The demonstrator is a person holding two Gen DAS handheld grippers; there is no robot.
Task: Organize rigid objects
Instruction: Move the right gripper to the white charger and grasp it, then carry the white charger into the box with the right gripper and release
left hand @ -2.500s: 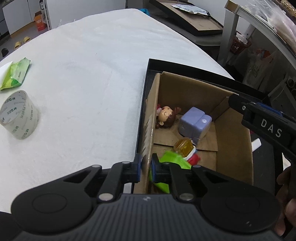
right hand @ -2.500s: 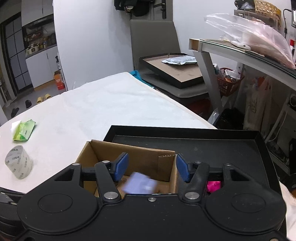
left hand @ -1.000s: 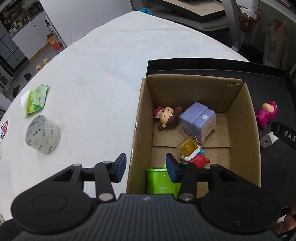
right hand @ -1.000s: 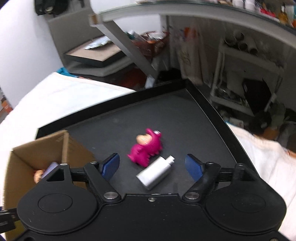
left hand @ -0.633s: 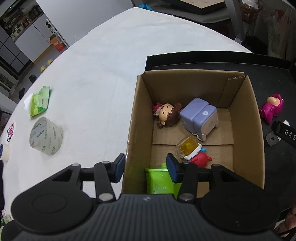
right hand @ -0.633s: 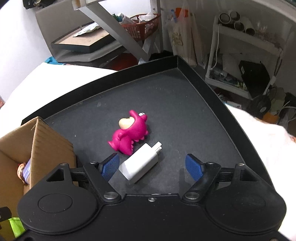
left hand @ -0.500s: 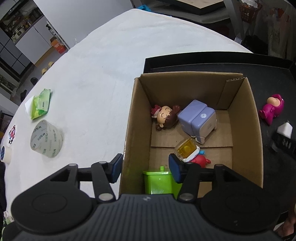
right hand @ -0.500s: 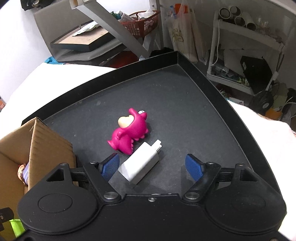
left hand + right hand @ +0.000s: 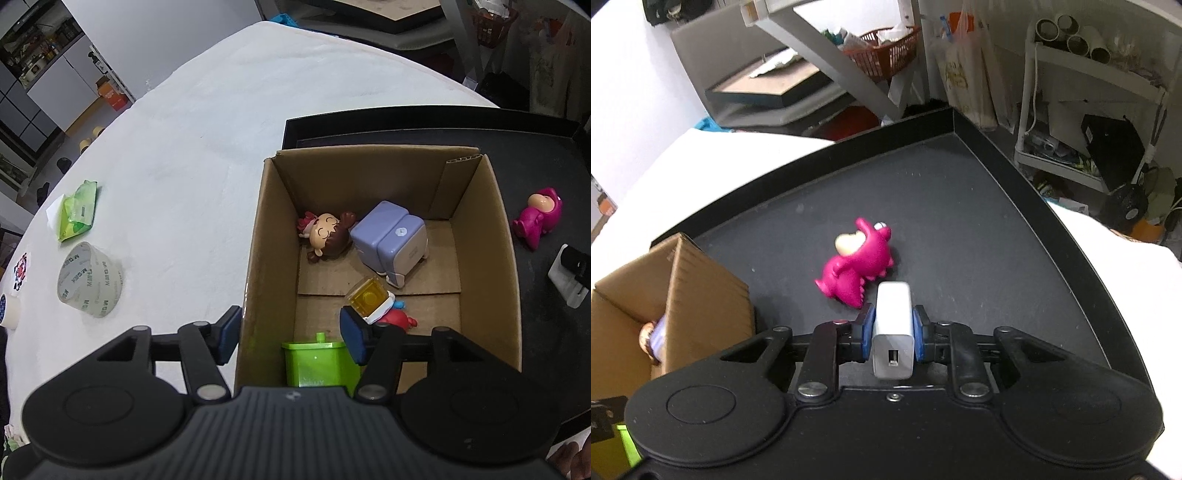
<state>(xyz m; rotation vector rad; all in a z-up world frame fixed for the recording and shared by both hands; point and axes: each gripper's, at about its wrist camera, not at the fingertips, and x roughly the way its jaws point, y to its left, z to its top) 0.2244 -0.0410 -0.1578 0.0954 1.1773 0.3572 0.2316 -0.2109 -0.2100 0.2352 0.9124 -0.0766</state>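
Observation:
My right gripper is shut on a white USB charger just above the black tray. A pink dinosaur toy lies on the tray right beyond it. My left gripper is open and empty, its jaws astride the near left wall of the cardboard box. The box holds a doll, a purple block, a yellow-topped red toy and a green block. In the left wrist view the dinosaur and the charger lie right of the box.
A tape roll, a green packet and stickers lie on the white table at the left. The box stands in the tray's left part. Shelves and clutter stand beyond the tray.
My right gripper has closed on the white charger, which now points straight along the fingers. My left gripper has stayed open over the box wall.

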